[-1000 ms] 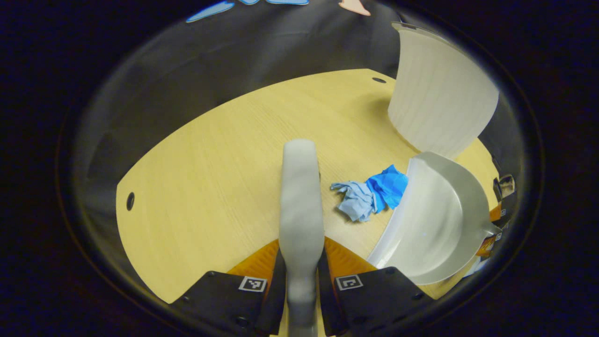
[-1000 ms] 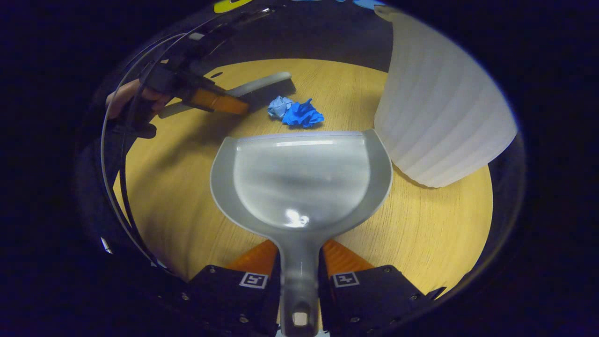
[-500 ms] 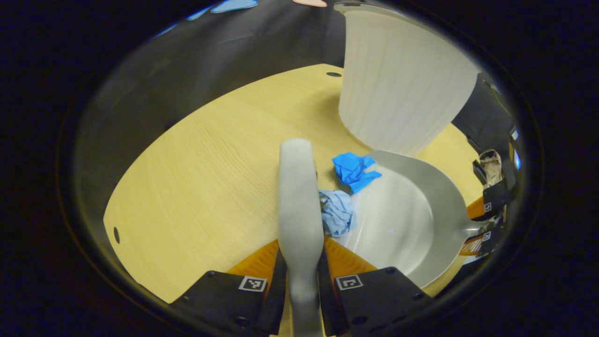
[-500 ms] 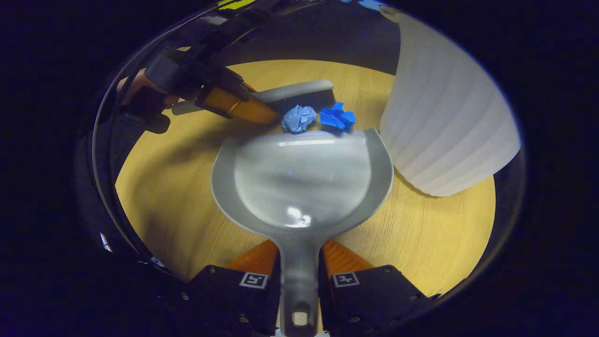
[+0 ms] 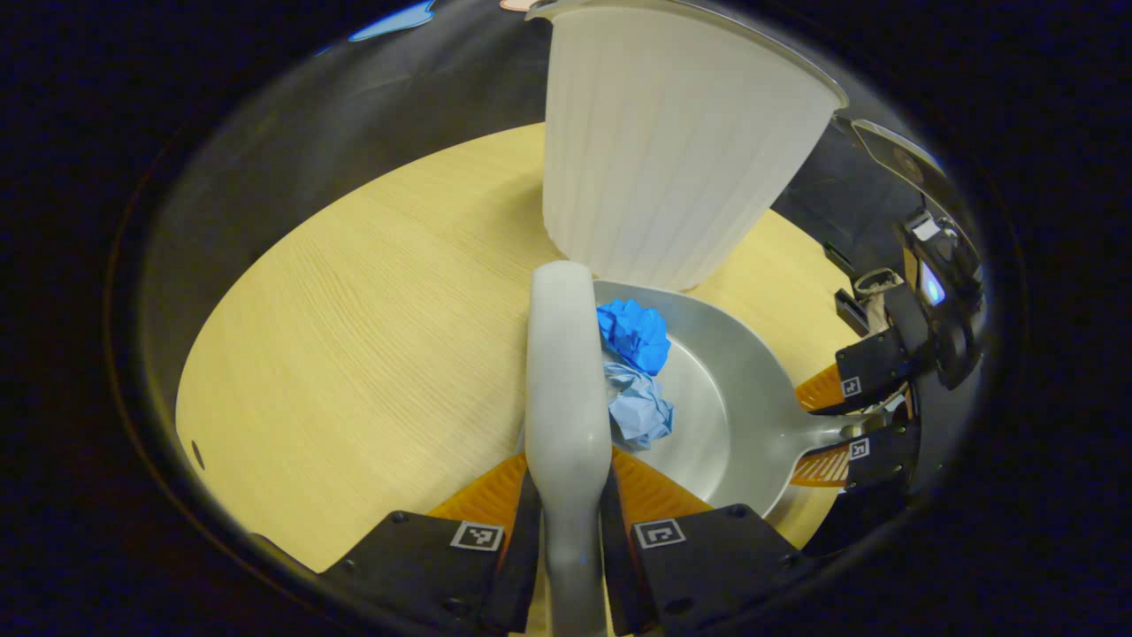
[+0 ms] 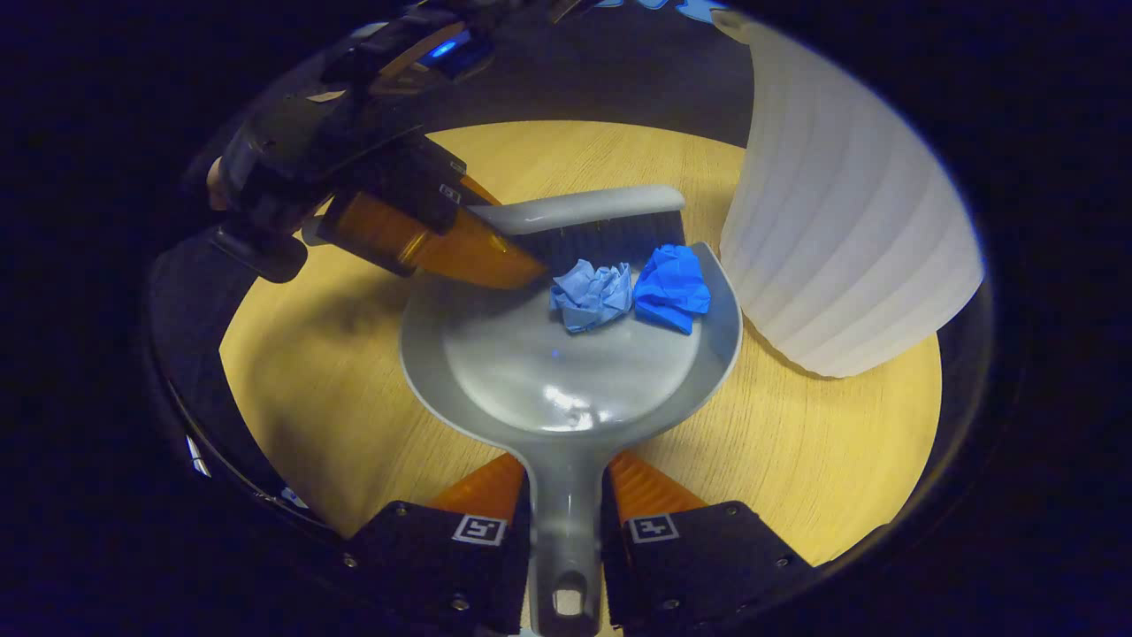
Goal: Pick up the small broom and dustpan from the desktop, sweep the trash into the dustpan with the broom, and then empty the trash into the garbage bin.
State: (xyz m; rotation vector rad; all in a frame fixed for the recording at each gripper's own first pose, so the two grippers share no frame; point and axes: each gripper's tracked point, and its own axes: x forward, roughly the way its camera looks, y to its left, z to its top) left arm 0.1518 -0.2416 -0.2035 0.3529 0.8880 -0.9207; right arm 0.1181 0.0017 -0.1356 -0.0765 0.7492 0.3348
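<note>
1. Grey plastic comes first in the right gripper view: the dustpan (image 6: pixel 566 354) handle runs from 6 o'clock up between the right gripper (image 6: pixel 566 531), whose jaws are closed on it from both sides.
2. Inside the pan, just past its middle toward 12 o'clock, sit the pale wad (image 6: pixel 591 295) and the dark blue wad (image 6: pixel 672 288), side by side and touching. Half a second ago both lay on the desk (image 6: pixel 336 389) at the pan's lip; a second ago they were well clear of it.
3. Beyond them, the broom (image 6: pixel 584 211) bristles stand at the pan's front edge, having come across from 11 o'clock behind the wads.
4. In the left gripper view, the left gripper (image 5: pixel 568 531) is clamped on the broom handle at 6 o'clock, with the wads just right of the broom head and the pan at 3 to 4 o'clock.
5. Farthest, the bin (image 5: pixel 672 150) stands upright at 1 o'clock, just beside the pan.
6. Sweeping looks done. What is left, I judge, is lifting the pan level so neither wad rolls off the open lip, then tipping it over the bin rim.
</note>
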